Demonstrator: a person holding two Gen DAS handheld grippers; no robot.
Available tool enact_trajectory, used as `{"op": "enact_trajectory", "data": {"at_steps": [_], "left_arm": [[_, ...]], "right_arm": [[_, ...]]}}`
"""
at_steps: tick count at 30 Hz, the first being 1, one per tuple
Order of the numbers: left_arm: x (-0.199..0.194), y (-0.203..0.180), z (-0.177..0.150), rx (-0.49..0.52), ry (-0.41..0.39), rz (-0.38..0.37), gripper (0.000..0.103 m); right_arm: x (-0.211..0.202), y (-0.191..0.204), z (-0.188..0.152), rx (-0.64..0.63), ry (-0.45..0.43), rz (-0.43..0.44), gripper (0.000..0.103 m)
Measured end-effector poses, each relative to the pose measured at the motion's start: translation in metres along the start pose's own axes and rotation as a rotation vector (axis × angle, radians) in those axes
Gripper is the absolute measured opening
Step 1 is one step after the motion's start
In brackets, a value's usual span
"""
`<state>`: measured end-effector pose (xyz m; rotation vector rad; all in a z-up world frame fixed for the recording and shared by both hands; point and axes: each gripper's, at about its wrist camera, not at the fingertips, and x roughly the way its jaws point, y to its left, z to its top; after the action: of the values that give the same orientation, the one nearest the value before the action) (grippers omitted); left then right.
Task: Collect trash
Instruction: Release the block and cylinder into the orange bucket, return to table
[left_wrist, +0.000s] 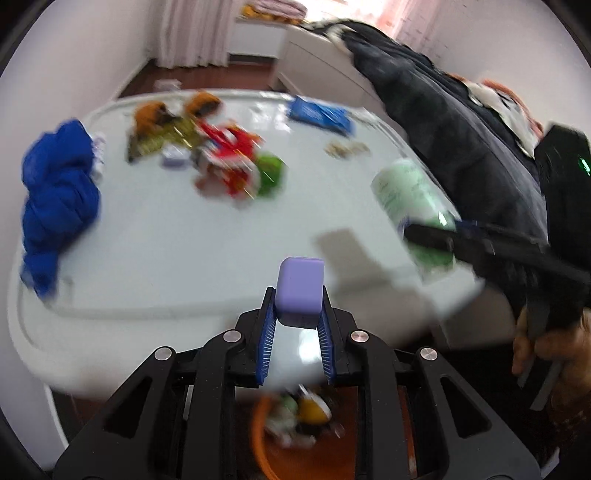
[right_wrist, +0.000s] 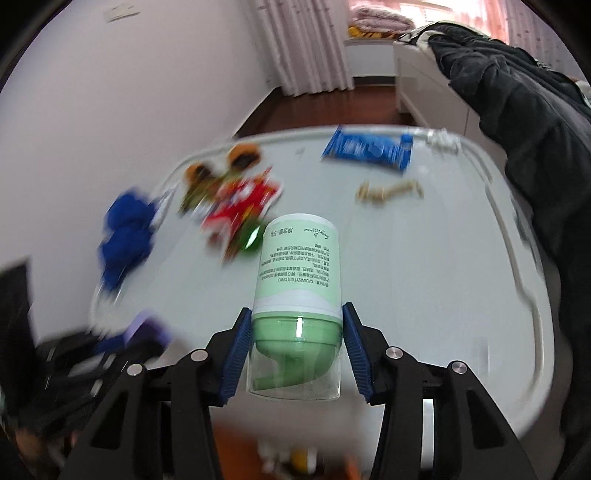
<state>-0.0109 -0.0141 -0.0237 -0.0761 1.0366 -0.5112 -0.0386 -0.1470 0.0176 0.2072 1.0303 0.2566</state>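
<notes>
My left gripper is shut on a small purple box, held above the near edge of the white table. My right gripper is shut on a green and white bottle with a clear cap, upside down; it also shows in the left wrist view. An orange bin with trash in it sits on the floor below my left gripper. On the table lie red wrappers, a green wrapper, orange packets and a blue packet.
A blue cloth lies at the table's left edge. Dark clothing hangs at the table's right side. Small beige scraps lie near the blue packet. White furniture stands behind. Both views are motion-blurred.
</notes>
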Motion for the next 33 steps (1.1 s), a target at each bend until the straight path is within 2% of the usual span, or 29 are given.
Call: {"op": "enact_trajectory", "data": {"at_steps": [3, 5, 7, 11, 13, 14, 15, 18, 22, 25, 29, 33], "left_arm": [[-0.006, -0.018, -0.041, 0.019, 0.07, -0.06, 0.021], [-0.005, -0.025, -0.064, 0.025, 0.125, -0.075, 0.021], [0.0, -0.028, -0.081, 0.025, 0.175, -0.079, 0.021], [0.019, -0.032, -0.106, 0.03, 0.283, -0.049, 0.021], [0.026, -0.033, -0.111, 0.045, 0.309, -0.008, 0.027], [0.03, -0.033, -0.113, 0.052, 0.328, 0.014, 0.037], [0.032, -0.031, -0.114, 0.046, 0.336, 0.038, 0.046], [0.029, -0.025, -0.112, 0.016, 0.321, 0.063, 0.06], [0.019, -0.017, -0.102, -0.024, 0.254, 0.072, 0.061], [0.004, -0.01, -0.085, -0.017, 0.167, 0.109, 0.061], [-0.007, -0.008, -0.057, -0.007, 0.095, 0.151, 0.061], [-0.015, 0.006, -0.014, -0.043, 0.03, 0.176, 0.061]], "right_arm": [[-0.013, 0.004, -0.056, 0.015, 0.07, 0.033, 0.048], [-0.012, 0.004, -0.085, 0.039, 0.125, 0.054, 0.048], [-0.004, 0.005, -0.115, 0.045, 0.186, 0.056, 0.048], [0.02, 0.006, -0.146, 0.074, 0.281, 0.045, 0.049], [0.027, 0.006, -0.148, 0.085, 0.316, 0.035, 0.052], [0.026, 0.006, -0.147, 0.092, 0.308, 0.04, 0.06], [0.022, 0.006, -0.143, 0.091, 0.288, 0.036, 0.072], [0.006, 0.008, -0.132, 0.059, 0.201, 0.002, 0.081], [-0.014, 0.006, -0.118, 0.033, 0.122, -0.006, 0.081], [-0.029, 0.005, -0.098, 0.023, 0.062, 0.013, 0.081], [-0.047, 0.004, -0.049, -0.019, -0.036, 0.024, 0.087], [-0.06, 0.008, 0.015, -0.06, -0.151, 0.041, 0.088]]}}
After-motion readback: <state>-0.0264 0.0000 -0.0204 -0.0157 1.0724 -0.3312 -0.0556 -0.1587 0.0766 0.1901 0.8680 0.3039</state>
